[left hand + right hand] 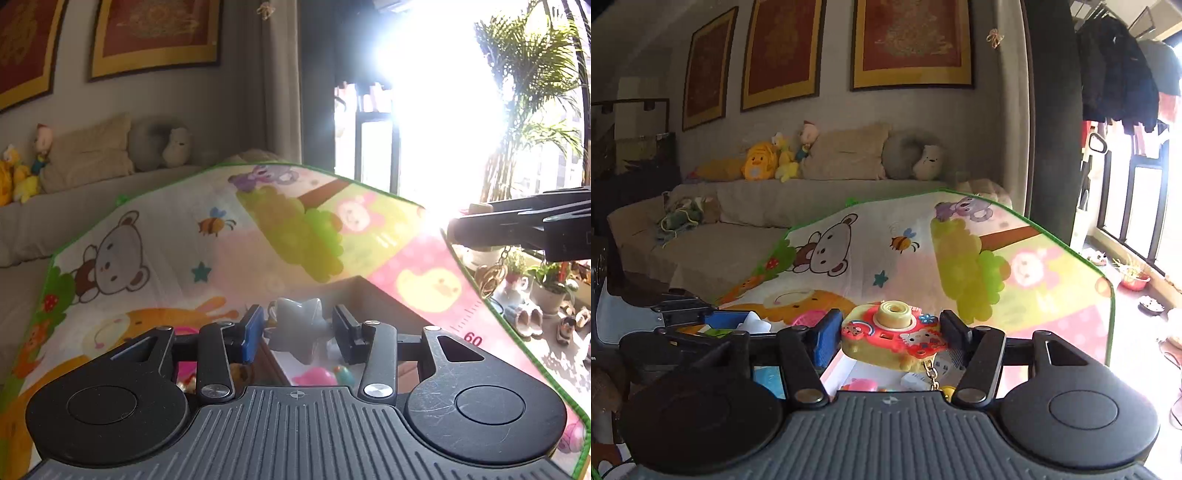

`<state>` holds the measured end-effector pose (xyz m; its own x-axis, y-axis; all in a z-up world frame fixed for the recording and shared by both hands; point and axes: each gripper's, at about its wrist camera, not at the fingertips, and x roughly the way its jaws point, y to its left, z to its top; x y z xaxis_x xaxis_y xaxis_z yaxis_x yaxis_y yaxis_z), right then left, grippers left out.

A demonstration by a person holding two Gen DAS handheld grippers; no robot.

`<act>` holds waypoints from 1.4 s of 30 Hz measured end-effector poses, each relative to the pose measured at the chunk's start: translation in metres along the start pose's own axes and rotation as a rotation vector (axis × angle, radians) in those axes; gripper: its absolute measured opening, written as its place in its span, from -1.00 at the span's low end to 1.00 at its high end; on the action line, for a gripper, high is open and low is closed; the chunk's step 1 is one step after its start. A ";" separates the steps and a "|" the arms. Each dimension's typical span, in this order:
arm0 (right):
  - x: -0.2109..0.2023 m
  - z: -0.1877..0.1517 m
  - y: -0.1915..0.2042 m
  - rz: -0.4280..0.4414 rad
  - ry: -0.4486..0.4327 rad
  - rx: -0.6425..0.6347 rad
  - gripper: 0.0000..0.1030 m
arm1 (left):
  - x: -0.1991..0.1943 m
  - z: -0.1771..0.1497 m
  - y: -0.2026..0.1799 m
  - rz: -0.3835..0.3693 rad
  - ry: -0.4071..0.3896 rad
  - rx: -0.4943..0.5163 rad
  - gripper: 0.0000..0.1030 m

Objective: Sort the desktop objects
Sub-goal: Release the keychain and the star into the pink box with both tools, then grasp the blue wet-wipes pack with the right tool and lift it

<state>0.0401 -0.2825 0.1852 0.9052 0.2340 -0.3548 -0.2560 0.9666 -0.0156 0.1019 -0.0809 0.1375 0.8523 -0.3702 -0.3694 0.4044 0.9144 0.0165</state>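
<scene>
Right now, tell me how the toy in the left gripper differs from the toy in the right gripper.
The grey star is one dull colour; the toy camera is yellow with a red cartoon front. The star is a plain five-pointed shape; the camera has a round raised lens and a dangling gold chain. The star looks pale and hazy in window glare; the camera shows crisply. Both sit between gripper fingers, above a box of toys.

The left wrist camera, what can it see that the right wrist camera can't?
Only the left wrist view shows a grey star between the left gripper fingers, a bright window and a palm plant. Only the right wrist view shows the right gripper holding a toy camera with a gold chain, plus hanging clothes. Both show the cartoon mat, the sofa with toys, and framed pictures.
</scene>
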 end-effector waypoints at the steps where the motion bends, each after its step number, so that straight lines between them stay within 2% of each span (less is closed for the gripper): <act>1: 0.014 0.005 -0.005 -0.015 0.007 0.008 0.12 | 0.016 0.009 0.001 -0.018 -0.002 -0.008 -0.10; 2: 0.026 0.007 -0.010 -0.016 0.014 0.021 0.13 | 0.033 0.017 0.003 -0.034 0.001 -0.024 -0.09; 4: 0.050 0.006 -0.021 -0.001 0.059 0.056 0.13 | 0.059 0.027 0.011 -0.043 0.021 -0.067 0.23; 6: 0.065 -0.004 -0.029 -0.013 0.099 0.105 0.14 | 0.063 0.025 0.024 -0.003 0.029 -0.097 0.31; 9: 0.068 -0.026 -0.028 -0.013 0.129 0.101 0.15 | 0.044 -0.001 0.042 0.071 0.034 -0.100 0.67; 13: 0.071 -0.055 -0.001 -0.011 0.179 0.014 0.20 | 0.014 -0.056 0.054 0.193 0.100 -0.048 0.83; 17: 0.078 -0.076 0.047 0.061 0.219 -0.082 0.26 | -0.014 -0.110 0.066 0.307 0.201 -0.043 0.86; 20: 0.089 -0.088 0.092 0.120 0.238 -0.202 0.26 | -0.030 -0.135 0.083 0.388 0.249 -0.093 0.86; 25: 0.117 -0.102 0.158 0.162 0.259 -0.357 0.27 | -0.050 -0.159 0.110 0.452 0.279 -0.209 0.86; 28: 0.141 -0.103 0.180 0.150 0.255 -0.409 0.30 | -0.056 -0.163 0.116 0.453 0.280 -0.253 0.87; 33: 0.182 -0.097 0.192 0.131 0.297 -0.398 0.36 | -0.058 -0.163 0.119 0.448 0.278 -0.287 0.92; 35: 0.193 -0.097 0.189 0.145 0.343 -0.358 0.30 | -0.058 -0.163 0.120 0.445 0.279 -0.296 0.92; 36: 0.193 -0.098 0.187 0.151 0.361 -0.343 0.06 | -0.058 -0.163 0.121 0.445 0.281 -0.300 0.92; 38: 0.182 -0.100 0.182 0.183 0.371 -0.317 -0.02 | -0.057 -0.163 0.121 0.441 0.285 -0.306 0.92; 42: 0.139 -0.111 0.170 0.251 0.395 -0.288 -0.03 | -0.055 -0.163 0.120 0.434 0.291 -0.299 0.92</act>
<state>0.0842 -0.0970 0.0294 0.6223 0.3434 -0.7034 -0.5807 0.8051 -0.1207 0.0497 0.0758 0.0085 0.7757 0.0686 -0.6273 -0.1068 0.9940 -0.0233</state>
